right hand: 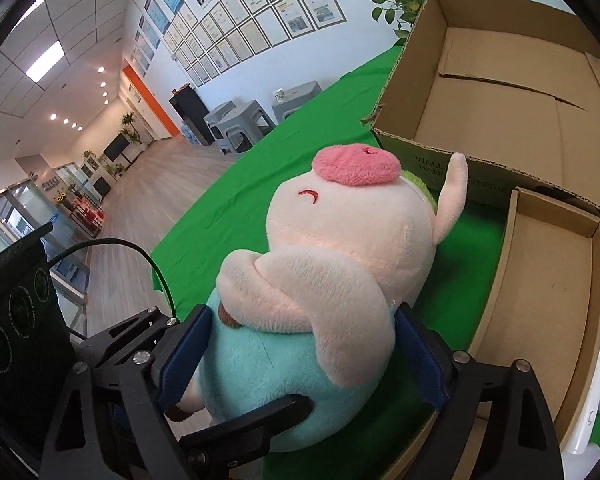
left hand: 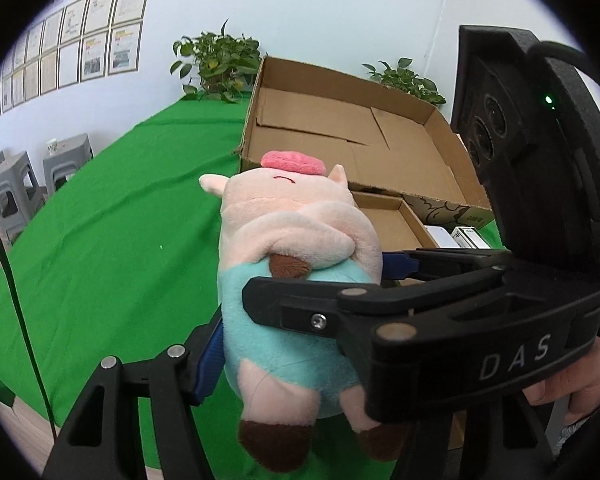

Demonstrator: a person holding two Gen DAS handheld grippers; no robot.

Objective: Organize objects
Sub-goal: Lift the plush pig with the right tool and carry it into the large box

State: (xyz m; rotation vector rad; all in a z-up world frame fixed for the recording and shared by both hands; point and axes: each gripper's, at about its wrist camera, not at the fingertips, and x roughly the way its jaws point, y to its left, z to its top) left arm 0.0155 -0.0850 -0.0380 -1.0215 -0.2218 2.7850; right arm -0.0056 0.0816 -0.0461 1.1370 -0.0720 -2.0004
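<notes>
Two grippers on one plush pig [right hand: 324,280], left gripper [left hand: 296,320] and right gripper [right hand: 300,360] both closed on its teal belly; handover step, likely one releases, then carry to large cardboard box [right hand: 500,80] beyond fingertips

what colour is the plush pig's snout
Bright pink, on the pale pink plush pig with a teal body; the snout shows best in the right wrist view.

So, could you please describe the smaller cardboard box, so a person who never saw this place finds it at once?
Find the green tablecloth and the large open cardboard box on it. The smaller cardboard box sits just in front of it, behind the plush pig. It is narrower and shallower, with plain walls.
</notes>
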